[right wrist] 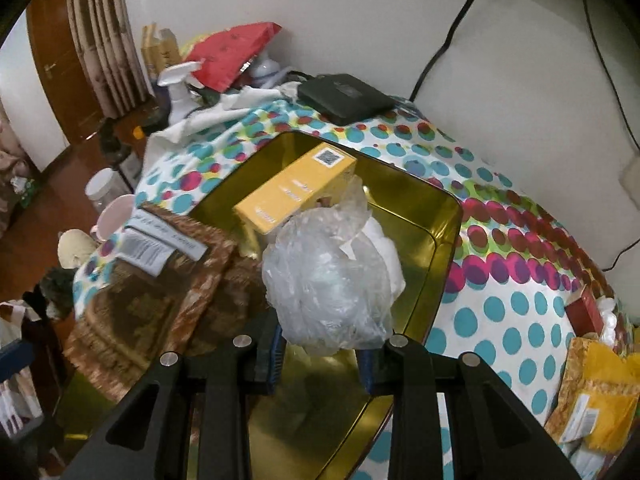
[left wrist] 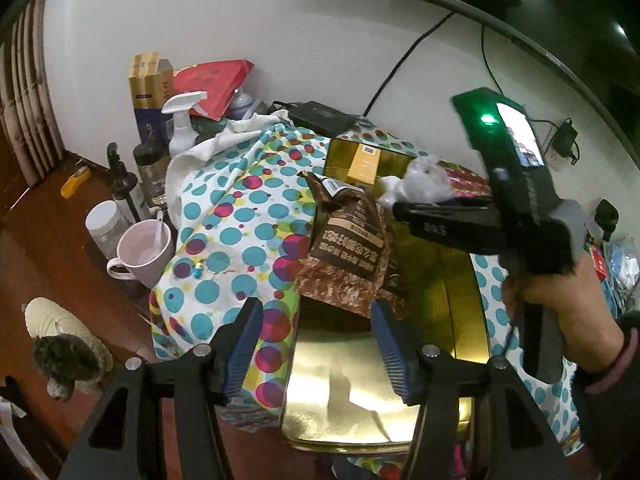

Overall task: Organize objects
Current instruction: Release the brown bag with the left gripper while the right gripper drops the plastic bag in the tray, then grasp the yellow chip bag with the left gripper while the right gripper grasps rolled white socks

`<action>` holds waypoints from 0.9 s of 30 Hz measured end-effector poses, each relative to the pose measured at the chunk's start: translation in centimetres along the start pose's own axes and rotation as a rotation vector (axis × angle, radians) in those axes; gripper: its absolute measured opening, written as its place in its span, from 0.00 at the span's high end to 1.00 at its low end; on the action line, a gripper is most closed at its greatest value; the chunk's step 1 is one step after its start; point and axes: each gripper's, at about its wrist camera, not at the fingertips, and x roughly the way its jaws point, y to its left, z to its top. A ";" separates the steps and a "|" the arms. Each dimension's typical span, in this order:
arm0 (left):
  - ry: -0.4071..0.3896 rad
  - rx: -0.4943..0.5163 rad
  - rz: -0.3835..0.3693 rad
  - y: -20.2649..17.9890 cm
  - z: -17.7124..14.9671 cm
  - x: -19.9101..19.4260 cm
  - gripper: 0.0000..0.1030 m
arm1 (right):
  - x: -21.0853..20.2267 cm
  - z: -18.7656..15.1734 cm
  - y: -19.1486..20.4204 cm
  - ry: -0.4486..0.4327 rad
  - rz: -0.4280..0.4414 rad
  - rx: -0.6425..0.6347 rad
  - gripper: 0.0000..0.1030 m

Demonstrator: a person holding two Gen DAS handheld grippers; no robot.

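- The right claw [right wrist: 320, 364] is carrying a crumpled clear plastic bag [right wrist: 328, 276], blue pads pinched tight on its lower end, hanging it over the gold tin [right wrist: 436, 248].
- The left claw [left wrist: 316, 352] is standing wide with nothing between its pads, hovering above the tin's gold lid [left wrist: 340, 400] and the brown foil pouch [left wrist: 352, 248].
- A yellow box [right wrist: 296, 188] is already lying inside the tin.
- Best move, I reckon: lowering the bag into the free corner beside the box before letting go, so it is not springing back out.
- The pouch is leaning on the tin's rim; the left claw should be keeping clear of it.
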 end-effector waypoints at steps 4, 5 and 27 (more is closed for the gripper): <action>0.014 0.006 -0.014 -0.6 0.1 0.4 0.44 | -0.4 -0.3 -0.6 -0.006 0.046 0.005 0.66; 0.018 0.005 -0.012 -0.8 0.1 0.5 0.44 | -0.8 -0.5 -0.7 -0.007 0.057 0.010 0.58; 0.086 0.241 -0.212 -18.2 -1.6 2.0 0.44 | -15.1 -21.9 -23.9 -0.111 -0.147 0.503 0.40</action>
